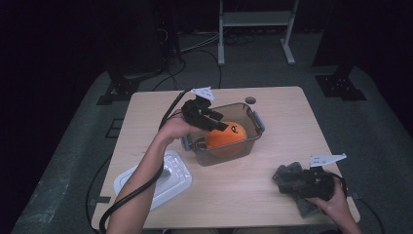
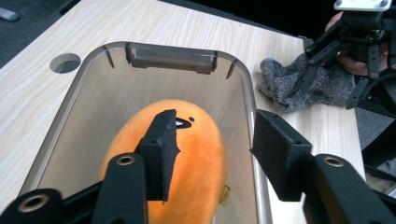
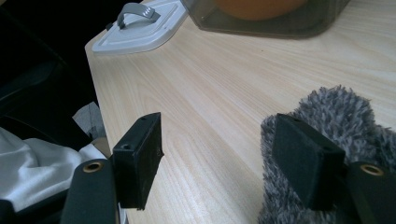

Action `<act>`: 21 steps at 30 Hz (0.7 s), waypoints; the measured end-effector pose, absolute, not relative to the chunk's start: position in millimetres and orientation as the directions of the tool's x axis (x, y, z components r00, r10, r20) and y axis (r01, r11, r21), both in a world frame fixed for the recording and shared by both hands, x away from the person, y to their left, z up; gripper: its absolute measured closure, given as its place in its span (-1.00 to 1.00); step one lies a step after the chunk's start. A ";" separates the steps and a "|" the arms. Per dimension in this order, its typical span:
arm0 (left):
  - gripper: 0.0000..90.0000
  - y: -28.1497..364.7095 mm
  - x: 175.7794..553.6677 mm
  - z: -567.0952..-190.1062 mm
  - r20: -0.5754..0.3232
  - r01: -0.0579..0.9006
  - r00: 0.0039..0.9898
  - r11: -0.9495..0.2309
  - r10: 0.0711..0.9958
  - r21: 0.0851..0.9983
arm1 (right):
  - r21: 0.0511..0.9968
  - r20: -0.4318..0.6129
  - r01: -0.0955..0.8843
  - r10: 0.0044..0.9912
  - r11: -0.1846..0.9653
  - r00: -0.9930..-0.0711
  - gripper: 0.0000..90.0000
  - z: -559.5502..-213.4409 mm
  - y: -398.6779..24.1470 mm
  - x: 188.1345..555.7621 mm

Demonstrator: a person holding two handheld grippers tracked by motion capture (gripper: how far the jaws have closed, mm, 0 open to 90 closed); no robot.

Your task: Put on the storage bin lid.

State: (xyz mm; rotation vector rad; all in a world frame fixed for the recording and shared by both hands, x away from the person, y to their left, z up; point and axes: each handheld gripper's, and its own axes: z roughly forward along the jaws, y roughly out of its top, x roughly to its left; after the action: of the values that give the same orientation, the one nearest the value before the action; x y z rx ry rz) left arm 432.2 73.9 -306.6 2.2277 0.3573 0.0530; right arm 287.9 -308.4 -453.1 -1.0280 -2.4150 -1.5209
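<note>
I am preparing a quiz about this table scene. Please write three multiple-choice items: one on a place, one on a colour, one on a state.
1. Where does the orange toy lie?
A. in the clear bin
B. on the white lid
C. on the floor

2. What colour is the fuzzy cloth?
A. red
B. grey
C. yellow

3. How is the left tool?
A. shut on the lid
B. shut on the cloth
C. open over the toy

Key: 1 A, walls surround the toy; 2 B, grey pile shows; 3 C, its jaws stand apart.
</note>
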 end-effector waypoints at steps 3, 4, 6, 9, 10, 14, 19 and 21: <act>0.03 76.0 429.5 -305.8 -0.084 0.236 0.958 -0.586 0.274 0.775 | 0.759 0.427 0.594 0.485 0.266 -0.763 -0.28 -453.0 -308.5 287.9; 0.03 77.4 427.9 -305.1 -0.081 0.234 0.958 -0.585 0.275 0.776 | 0.759 0.427 0.594 0.485 0.266 -0.763 -0.28 -453.0 -308.5 287.9; -0.01 82.6 423.6 -303.3 -0.075 0.226 0.959 -0.582 0.273 0.781 | 0.759 0.427 0.594 0.484 0.268 -0.764 -0.28 -453.1 -308.4 287.9; -0.02 86.7 420.9 -302.2 -0.077 0.229 0.958 -0.576 0.276 0.785 | 0.758 0.427 0.595 0.485 0.268 -0.763 -0.28 -453.1 -308.3 287.7; -0.04 91.2 417.7 -300.8 -0.071 0.227 0.957 -0.574 0.281 0.787 | 0.759 0.426 0.594 0.486 0.268 -0.763 -0.28 -453.2 -308.4 287.7; -0.12 100.4 412.0 -298.5 -0.066 0.225 0.955 -0.566 0.288 0.793 | 0.757 0.429 0.596 0.485 0.267 -0.762 -0.28 -453.3 -307.4 287.5; -0.19 110.1 407.2 -297.8 -0.059 0.227 0.952 -0.562 0.300 0.796 | 0.756 0.428 0.596 0.485 0.271 -0.763 -0.28 -453.7 -306.5 287.6; -0.23 115.0 404.6 -297.5 -0.054 0.228 0.949 -0.557 0.312 0.799 | 0.756 0.428 0.596 0.485 0.270 -0.763 -0.28 -453.9 -306.7 287.9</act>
State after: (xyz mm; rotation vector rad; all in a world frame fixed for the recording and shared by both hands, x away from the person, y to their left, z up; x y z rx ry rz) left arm 404.6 115.0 -297.5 2.1831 0.3797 0.1161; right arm 287.9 -306.7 -453.9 -1.0319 -2.4125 -1.5153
